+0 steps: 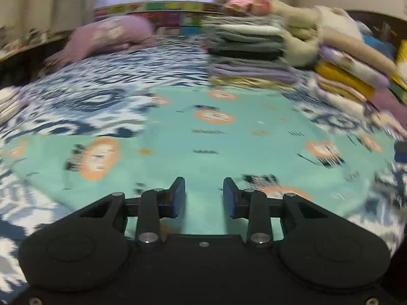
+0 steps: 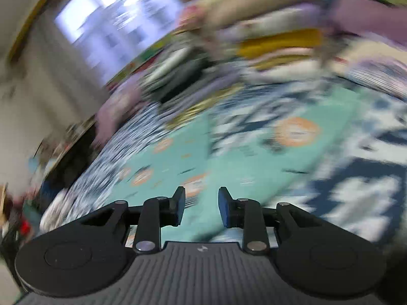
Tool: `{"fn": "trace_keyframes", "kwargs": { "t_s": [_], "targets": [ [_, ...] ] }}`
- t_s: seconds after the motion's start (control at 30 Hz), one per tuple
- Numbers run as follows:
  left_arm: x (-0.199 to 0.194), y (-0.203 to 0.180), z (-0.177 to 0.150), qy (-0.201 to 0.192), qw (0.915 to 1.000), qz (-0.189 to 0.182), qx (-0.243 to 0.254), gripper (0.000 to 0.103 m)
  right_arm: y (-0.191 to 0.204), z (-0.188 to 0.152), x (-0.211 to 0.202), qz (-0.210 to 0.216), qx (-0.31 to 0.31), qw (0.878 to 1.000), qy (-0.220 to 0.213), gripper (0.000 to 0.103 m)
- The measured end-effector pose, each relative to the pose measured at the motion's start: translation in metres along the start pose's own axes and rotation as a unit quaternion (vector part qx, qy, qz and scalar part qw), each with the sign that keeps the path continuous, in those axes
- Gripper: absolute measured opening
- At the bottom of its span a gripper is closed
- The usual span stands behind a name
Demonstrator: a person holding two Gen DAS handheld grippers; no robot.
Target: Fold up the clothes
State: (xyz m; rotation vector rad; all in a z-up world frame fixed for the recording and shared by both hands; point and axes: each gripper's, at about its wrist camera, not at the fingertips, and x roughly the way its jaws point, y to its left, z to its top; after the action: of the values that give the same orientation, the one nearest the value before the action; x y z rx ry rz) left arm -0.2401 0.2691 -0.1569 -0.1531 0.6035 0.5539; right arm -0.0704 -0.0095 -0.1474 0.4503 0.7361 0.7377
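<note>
A teal garment (image 1: 208, 137) with orange round prints lies spread flat on a blue-and-white patterned bedspread (image 1: 84, 101). My left gripper (image 1: 204, 193) is open and empty, low over the garment's near edge. In the blurred right wrist view the same teal garment (image 2: 249, 157) lies ahead, and my right gripper (image 2: 201, 203) is open and empty above its near part. A dark blue-tipped object, apparently the right gripper (image 1: 401, 151), shows at the far right edge of the left wrist view.
Two tall stacks of folded clothes (image 1: 249, 48) (image 1: 351, 71) stand at the back right of the bed. A loose purple garment (image 1: 109, 38) lies at the back left. A colourful headboard strip (image 1: 162, 6) and a window are behind.
</note>
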Motion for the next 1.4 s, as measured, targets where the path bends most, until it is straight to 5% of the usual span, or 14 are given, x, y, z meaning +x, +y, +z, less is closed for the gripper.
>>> {"fn": "trace_keyframes", "kwargs": {
  "t_s": [0.13,0.23,0.37,0.53,0.8,0.9,1.0,1.4],
  "targets": [
    [0.009,-0.015,0.000,0.033,0.9982,0.010,0.048,0.031,-0.054,0.002,-0.003,-0.035,0.102,0.994,-0.012,0.034],
    [-0.001,-0.012,0.008,0.007,0.9999,-0.008,0.011,0.031,-0.085,0.005,-0.004,-0.046,0.166,0.985,-0.025,0.038],
    [-0.009,-0.036,0.010,-0.010,0.9984,-0.008,0.054,0.032,-0.109,0.009,-0.004,-0.048,0.218,0.974,-0.045,0.041],
    [-0.018,-0.076,0.017,-0.017,0.9939,-0.045,0.100,0.051,-0.132,0.014,-0.006,-0.049,0.251,0.964,-0.074,0.041],
    [0.006,-0.193,0.035,0.001,0.9684,-0.125,0.216,0.056,-0.144,0.027,-0.017,-0.027,0.231,0.970,-0.075,0.046],
    [0.025,-0.236,0.042,0.011,0.9564,-0.145,0.253,0.056,-0.150,0.031,-0.029,-0.007,0.228,0.970,-0.087,0.055],
    [0.043,-0.275,0.052,0.021,0.9469,-0.162,0.277,0.056,-0.163,0.031,-0.041,0.003,0.254,0.962,-0.099,0.074],
    [0.098,-0.377,0.076,0.014,0.9237,-0.150,0.352,0.052,-0.204,0.024,-0.059,0.025,0.356,0.923,-0.146,0.077]
  ]
}}
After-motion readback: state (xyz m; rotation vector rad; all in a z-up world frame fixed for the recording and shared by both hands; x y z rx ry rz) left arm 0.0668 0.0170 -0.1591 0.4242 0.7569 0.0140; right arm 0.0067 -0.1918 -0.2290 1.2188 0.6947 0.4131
